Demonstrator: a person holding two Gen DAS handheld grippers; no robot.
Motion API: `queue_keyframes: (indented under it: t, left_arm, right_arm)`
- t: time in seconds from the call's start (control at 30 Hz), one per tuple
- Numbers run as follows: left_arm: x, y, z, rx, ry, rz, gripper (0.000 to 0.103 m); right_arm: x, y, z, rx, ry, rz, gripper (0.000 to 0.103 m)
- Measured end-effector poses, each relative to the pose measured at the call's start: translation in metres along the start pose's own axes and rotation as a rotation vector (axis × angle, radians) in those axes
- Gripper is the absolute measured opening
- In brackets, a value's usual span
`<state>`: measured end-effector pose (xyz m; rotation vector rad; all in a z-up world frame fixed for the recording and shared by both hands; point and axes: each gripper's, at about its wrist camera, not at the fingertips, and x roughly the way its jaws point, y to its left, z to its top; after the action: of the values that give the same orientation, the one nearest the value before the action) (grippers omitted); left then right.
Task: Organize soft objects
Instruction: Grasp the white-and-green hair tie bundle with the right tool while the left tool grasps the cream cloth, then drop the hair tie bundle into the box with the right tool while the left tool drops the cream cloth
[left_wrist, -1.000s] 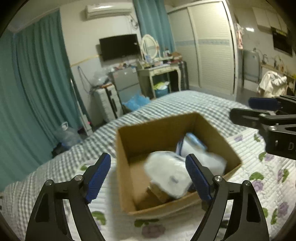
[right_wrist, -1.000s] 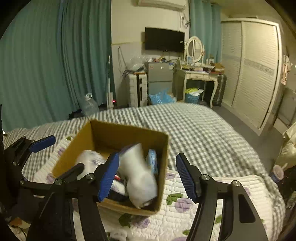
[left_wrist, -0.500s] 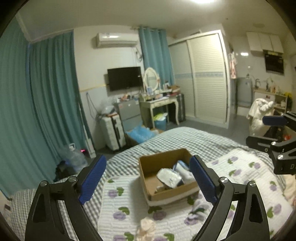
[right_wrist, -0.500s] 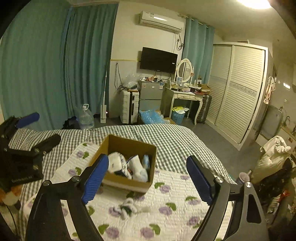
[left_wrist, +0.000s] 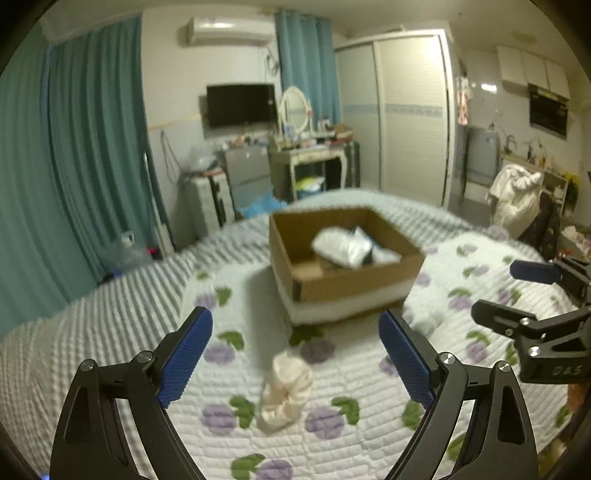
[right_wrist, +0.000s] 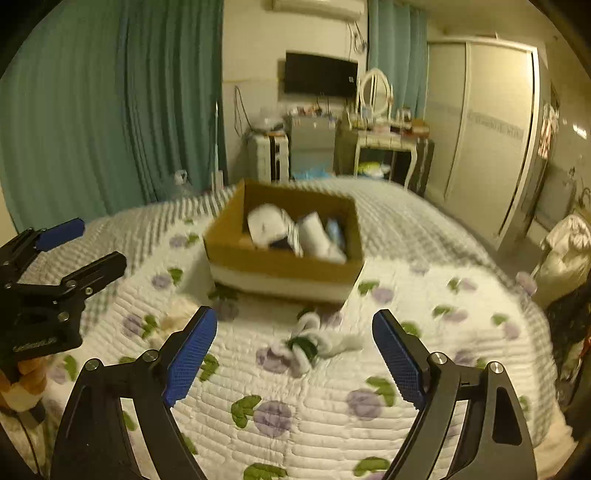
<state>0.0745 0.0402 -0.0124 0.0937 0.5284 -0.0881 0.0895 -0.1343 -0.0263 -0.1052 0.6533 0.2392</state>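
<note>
Here, two soft things lie loose on the floral quilt (left_wrist: 354, 373), both on the near side of the one cardboard box (left_wrist: 343, 284). The cream sock bundle (left_wrist: 284, 391) lies between the spread fingers of the left gripper (left_wrist: 295, 360), its long axis running roughly toward the box and away from the camera. In the right wrist view the white-and-green sock pair (right_wrist: 314, 343) sprawls just in front of the box's near corner, its long axis lying across the view, with a white tail trailing to the right. It sits between the parted fingers of the right gripper (right_wrist: 293, 354).

Both grippers are wide apart and hold nothing, each hovering above the quilt. Inside the box (right_wrist: 284, 266) sits a blurred heap of white bundled items (right_wrist: 295, 232); their count cannot be told. At the lower left edge of the right wrist view a small orange plush toy (right_wrist: 22, 384) peeks from behind the left gripper's (right_wrist: 70, 251) body.
</note>
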Motion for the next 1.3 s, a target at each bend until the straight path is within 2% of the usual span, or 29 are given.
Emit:
queue_keyframes:
  t: [0.17,0.33,0.43,0.53,0.57,0.6,0.63,0.73,0.77,0.87,0.93,1.07,1.3]
  left_arm:
    - [0.048,0.006,-0.041,-0.026,0.092,-0.012,0.092]
    - [0.083,0.008,-0.072,-0.037,0.193,-0.013,0.091]
    - [0.098,0.007,-0.086,-0.050,0.262,-0.013,0.091]
    - [0.108,0.005,-0.094,-0.060,0.284,-0.010,0.091]
    - [0.110,0.005,-0.095,-0.062,0.286,-0.008,0.089]
    - [0.112,0.005,-0.096,-0.065,0.286,-0.009,0.085]
    - [0.115,0.006,-0.097,-0.069,0.290,-0.015,0.076]
    - [0.122,0.008,-0.101,-0.084,0.307,-0.019,0.062]
    - [0.122,0.009,-0.101,-0.086,0.310,-0.018,0.052]
    - [0.120,0.012,-0.103,-0.094,0.306,-0.024,0.035]
    - [0.117,0.013,-0.102,-0.094,0.302,-0.032,0.028]
    - [0.108,0.012,-0.102,-0.089,0.302,-0.040,0.020]
    - [0.080,0.006,-0.100,-0.102,0.292,-0.063,0.018]
  right_arm:
    - [0.062,0.001,-0.030,0.038,0.093,0.002,0.085]
    - [0.117,-0.003,-0.055,0.079,0.195,0.026,0.069]
    - [0.136,-0.007,-0.066,0.093,0.232,0.033,0.060]
    - [0.146,-0.010,-0.071,0.098,0.236,0.033,0.048]
    - [0.146,-0.011,-0.071,0.099,0.234,0.034,0.040]
    - [0.146,-0.012,-0.072,0.103,0.230,0.031,0.030]
    - [0.146,-0.014,-0.072,0.111,0.228,0.033,0.027]
    - [0.140,-0.017,-0.073,0.115,0.212,0.045,0.022]
    - [0.138,-0.016,-0.074,0.112,0.207,0.046,0.015]
    - [0.132,-0.014,-0.073,0.106,0.194,0.052,0.014]
    - [0.127,-0.012,-0.072,0.101,0.184,0.056,0.014]
    - [0.115,-0.008,-0.074,0.095,0.162,0.068,0.012]
    - [0.085,-0.007,-0.080,0.109,0.137,0.082,0.011]
